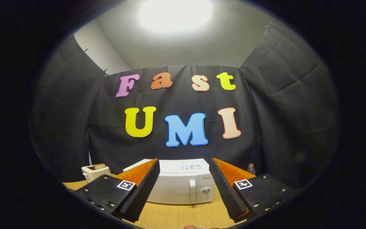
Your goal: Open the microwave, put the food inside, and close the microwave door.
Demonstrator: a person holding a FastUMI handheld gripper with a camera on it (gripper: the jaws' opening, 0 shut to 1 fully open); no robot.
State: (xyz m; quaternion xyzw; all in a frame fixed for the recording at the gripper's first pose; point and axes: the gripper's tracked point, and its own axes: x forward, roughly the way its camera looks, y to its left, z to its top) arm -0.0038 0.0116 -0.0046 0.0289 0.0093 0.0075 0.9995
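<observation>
Nothing is done yet: the microwave (183, 186) is sitting closed on the desk (176, 216), beyond the claw (183, 178), which is gaping wide, holding nothing.

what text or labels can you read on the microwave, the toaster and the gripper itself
Brand mark on the microwave door: too small to read.
Sticker on the microwave's top: blurred, unreadable.
Marks around the dial: too small to read.
Square tags on the gripper bodies: coded patterns, no words.
Toaster: no text visible.
The fingers stand open, the closed microwave beyond them.
</observation>
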